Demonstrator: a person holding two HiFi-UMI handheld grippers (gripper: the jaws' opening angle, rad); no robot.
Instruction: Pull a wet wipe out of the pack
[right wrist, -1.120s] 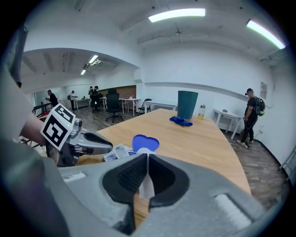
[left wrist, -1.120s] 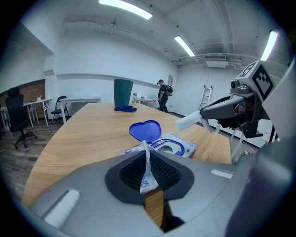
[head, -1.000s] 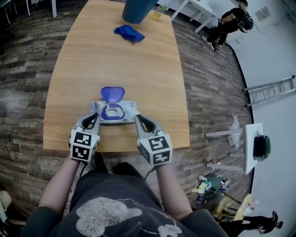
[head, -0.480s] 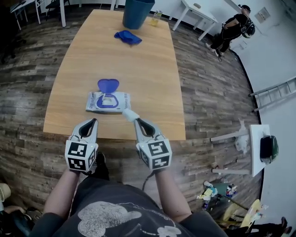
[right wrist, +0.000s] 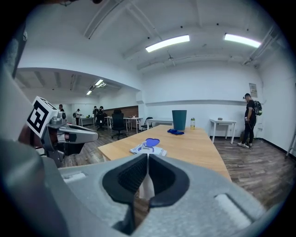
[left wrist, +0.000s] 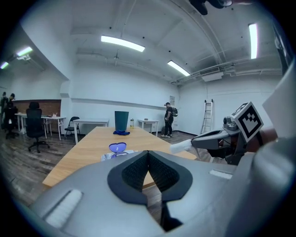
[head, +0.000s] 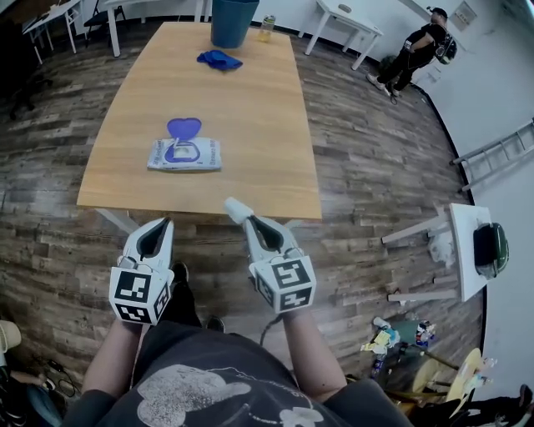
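Part of the wet wipe [head: 236,208] is hidden inside the right hand-held gripper [head: 249,221] (pinched tight); the bin [head: 231,21] is cut off above.

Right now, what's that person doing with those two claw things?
A person holds a claw in each hand, just off the near edge of the wooden table. The right claw is shut on a white wet wipe, clear of the pack. The pack lies on the table with its blue lid open. The left claw has just closed, with nothing in it.
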